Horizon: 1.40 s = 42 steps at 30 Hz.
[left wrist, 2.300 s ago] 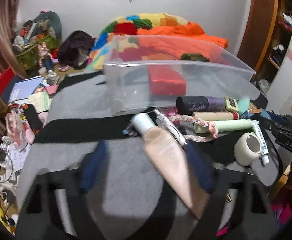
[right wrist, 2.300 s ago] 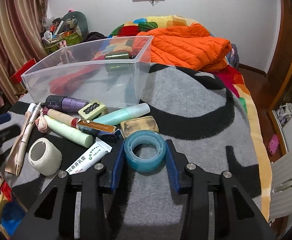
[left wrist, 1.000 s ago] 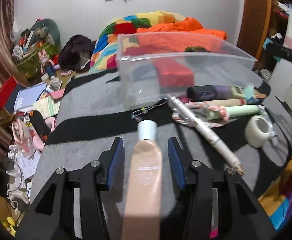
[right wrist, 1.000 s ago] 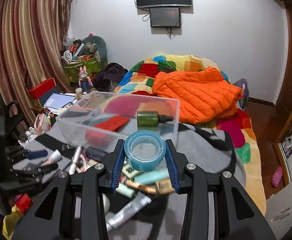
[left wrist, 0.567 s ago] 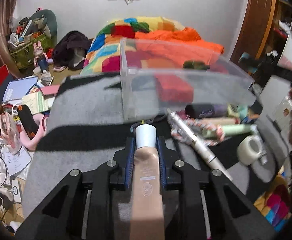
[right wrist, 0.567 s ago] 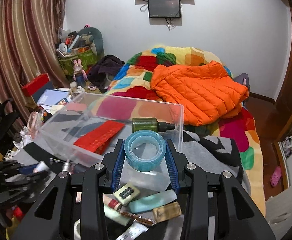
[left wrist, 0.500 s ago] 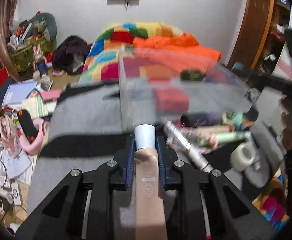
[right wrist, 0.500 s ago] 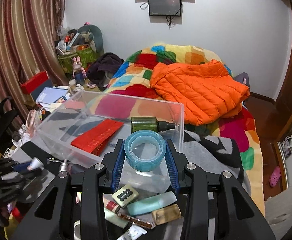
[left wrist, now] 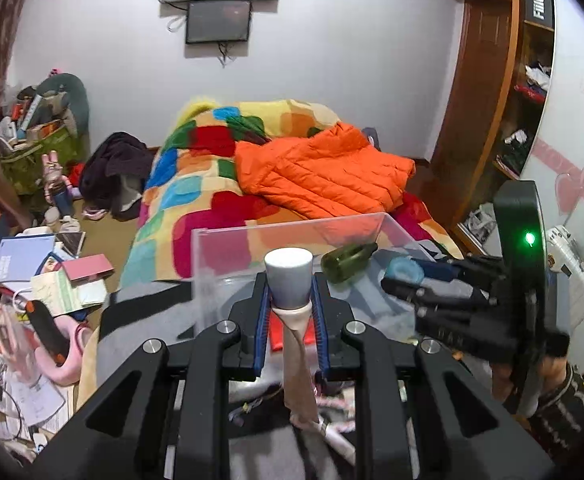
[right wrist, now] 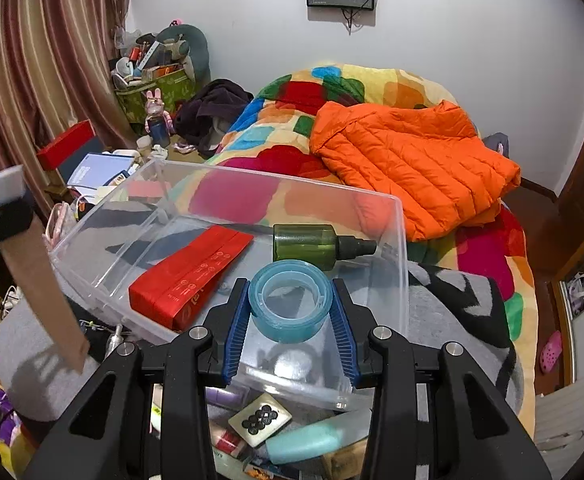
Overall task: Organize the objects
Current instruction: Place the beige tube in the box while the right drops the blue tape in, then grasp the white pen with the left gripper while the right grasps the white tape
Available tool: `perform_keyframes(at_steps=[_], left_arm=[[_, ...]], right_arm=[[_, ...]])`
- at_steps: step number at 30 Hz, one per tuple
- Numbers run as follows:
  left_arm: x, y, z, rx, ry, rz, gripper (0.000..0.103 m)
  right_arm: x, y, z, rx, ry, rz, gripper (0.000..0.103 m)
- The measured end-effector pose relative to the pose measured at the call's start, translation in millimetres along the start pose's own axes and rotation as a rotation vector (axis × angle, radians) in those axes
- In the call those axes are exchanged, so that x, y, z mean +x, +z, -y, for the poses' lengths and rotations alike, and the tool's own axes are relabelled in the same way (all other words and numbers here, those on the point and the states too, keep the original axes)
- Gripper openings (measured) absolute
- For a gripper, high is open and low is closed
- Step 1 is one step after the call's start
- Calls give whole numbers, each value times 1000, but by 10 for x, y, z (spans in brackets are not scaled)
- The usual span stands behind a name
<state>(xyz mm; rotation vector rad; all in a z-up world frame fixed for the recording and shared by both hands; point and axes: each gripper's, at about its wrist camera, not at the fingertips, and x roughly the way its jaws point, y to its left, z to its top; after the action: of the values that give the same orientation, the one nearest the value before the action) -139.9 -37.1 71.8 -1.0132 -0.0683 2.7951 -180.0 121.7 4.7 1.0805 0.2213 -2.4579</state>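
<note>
- L gripper point(left wrist: 290, 334): we've got it clamped tight on the beige tube point(left wrist: 298, 364), blue pads pinching just below the white cap point(left wrist: 288, 278). Cap points fwd/up, tube body runs back under the gripper.
- From the R cam we see that same tube point(right wrist: 38, 276) hanging off to the left, outside the bin's left wall, flat crimped end lowest.
- R gripper point(right wrist: 290, 316): closed on the blue tape roll point(right wrist: 290, 300), one pad on each side of the roll, hole facing up. We hold it in the air over the near part of the clear plastic bin point(right wrist: 402, 264).
- L cam shows the R gripper point(left wrist: 402, 276) w/ the blue roll point(left wrist: 402, 270) over the bin's right side.
- In the bin: red flat pack point(right wrist: 190, 274) lying on the floor, left-centre; green bottle point(right wrist: 316, 246) on its side w/ dark nozzle pointing right, near the back-right wall. The two are apart.
- Bin sits on the grey/black blanket point(right wrist: 456, 304) on the bed.
- In front of the bin, under our R gripper, loose stuff on the blanket: square white case w/ black dots point(right wrist: 260, 420), teal tube point(right wrist: 308, 442) just beside it. Others partly hidden, can't tell what they are.
- Behind the bin: orange jacket point(right wrist: 408, 160) on the multicolour quilt point(right wrist: 292, 96).
</note>
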Motion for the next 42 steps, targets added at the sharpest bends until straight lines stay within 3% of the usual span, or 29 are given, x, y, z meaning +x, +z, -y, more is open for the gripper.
perform_keyframes(at_steps=[10,21,25,30,33,38,42], left_arm=[[799,135,41,-14,-51,-230,20],[471,106,161,53,-10,-139,20],[251,21,231,73,14,-85,35],[-28,-207,301,96,56,-24,70],[-107,-400,320,82,73,-25,82],[-45,-743,389,66,75,-86,86],[106,-1014,458,50,67,-157,86]], right_arm=[[94,-10,-32,-6,8,-35,36],[-18,5,-20,-5,28,-15,41],[-265,-37,-85,-26,12,44,50],[-619,-197,-147,-46,13,117,67],[-782,-354,-186,-49,26,137,71],[-883,-671,-259,-64,19,127,75],[-818,-950,-228,-35,11,68,75]])
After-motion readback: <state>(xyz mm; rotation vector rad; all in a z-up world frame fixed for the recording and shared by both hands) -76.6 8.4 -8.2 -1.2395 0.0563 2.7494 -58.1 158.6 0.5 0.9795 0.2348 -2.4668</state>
